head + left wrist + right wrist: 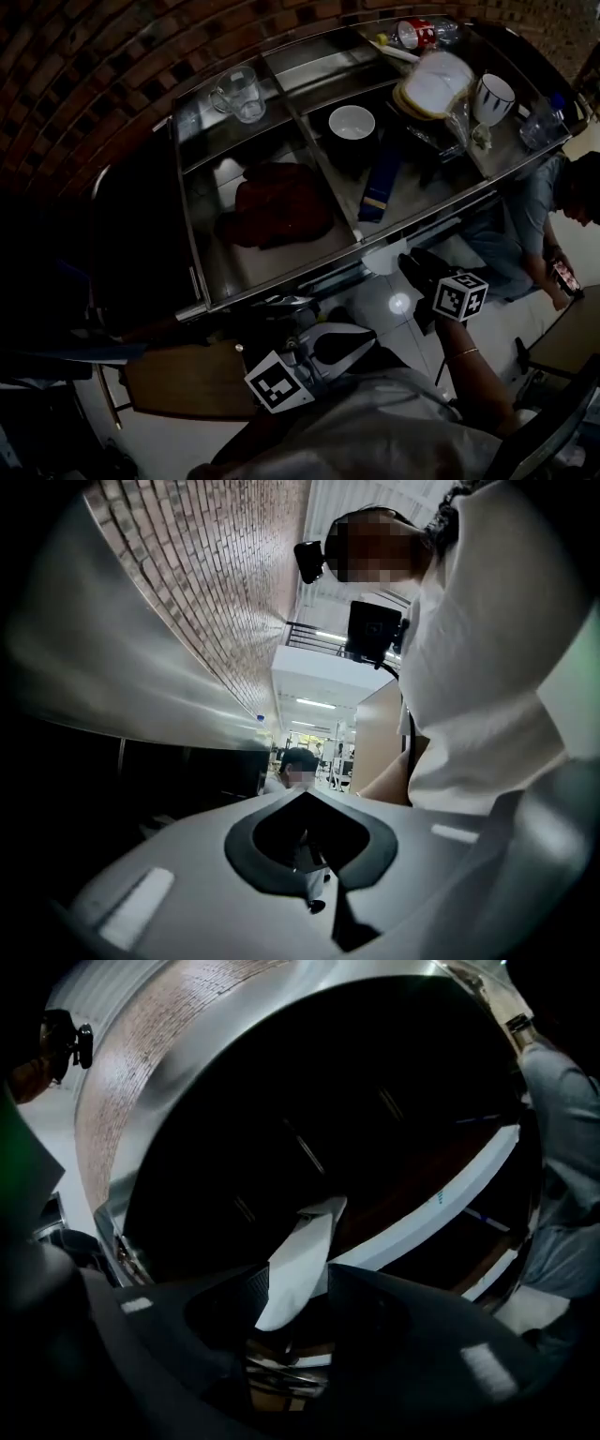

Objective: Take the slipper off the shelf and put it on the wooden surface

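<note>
Steel shelf (281, 280) against a brick wall (94, 75) holds the dark red slipper (277, 214) in its left bay, right gripper (292, 1288) half open around a white strip (306, 1241), left gripper (306, 795) closed and empty

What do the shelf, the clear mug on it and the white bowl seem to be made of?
Shelf: likely stainless steel, brushed; it is grey and gives dull reflections. Mug: glass, since the shelf shows through it. Bowl: probably glazed ceramic, opaque white with a soft shine; plastic is possible.
</note>
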The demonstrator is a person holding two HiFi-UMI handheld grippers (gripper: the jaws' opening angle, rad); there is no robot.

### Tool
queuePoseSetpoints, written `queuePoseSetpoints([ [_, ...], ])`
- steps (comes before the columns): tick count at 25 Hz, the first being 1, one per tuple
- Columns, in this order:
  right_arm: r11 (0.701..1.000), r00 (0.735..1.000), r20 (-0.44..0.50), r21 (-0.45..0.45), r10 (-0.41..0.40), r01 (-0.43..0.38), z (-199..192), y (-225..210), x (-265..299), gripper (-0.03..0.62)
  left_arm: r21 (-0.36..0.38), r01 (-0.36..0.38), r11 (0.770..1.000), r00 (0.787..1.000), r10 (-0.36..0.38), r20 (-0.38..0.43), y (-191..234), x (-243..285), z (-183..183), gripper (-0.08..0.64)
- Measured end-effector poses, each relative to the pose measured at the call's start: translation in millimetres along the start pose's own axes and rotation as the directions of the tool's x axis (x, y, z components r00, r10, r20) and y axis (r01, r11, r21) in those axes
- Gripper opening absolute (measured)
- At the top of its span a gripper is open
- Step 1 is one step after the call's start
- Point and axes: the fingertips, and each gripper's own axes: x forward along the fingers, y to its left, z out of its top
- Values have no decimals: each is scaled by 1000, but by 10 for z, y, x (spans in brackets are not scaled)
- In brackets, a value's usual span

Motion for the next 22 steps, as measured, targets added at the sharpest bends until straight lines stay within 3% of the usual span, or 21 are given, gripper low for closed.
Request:
queuePoseSetpoints([
  [4,996,1000,5,83,-21,20,-39,-139,218,183,-34,11,999,1000,-11,-10,141,-21,-13,-5],
  [5,996,1000,6,88,-21,20,-39,-149,250,166,-37,10,999,1000,-11,-15,179,-25,-20,-6],
  [6,996,1000,7,88,-20,19,-34,-149,276,107,-42,8,999,1000,-9,-21,214,-26,-31,-5],
  [11,989,998,64,146,28,-37,79,21,210,41,-32,-11,999,999,10,-31,267,-65,-23,-5],
  [16,978,991,113,189,72,-93,202,310,-61,32,1,-77,997,997,77,-22,207,-107,18,-6],
  [22,981,990,95,151,108,-121,28,563,-671,31,-10,-117,993,993,117,-11,-252,-182,55,-5],
])
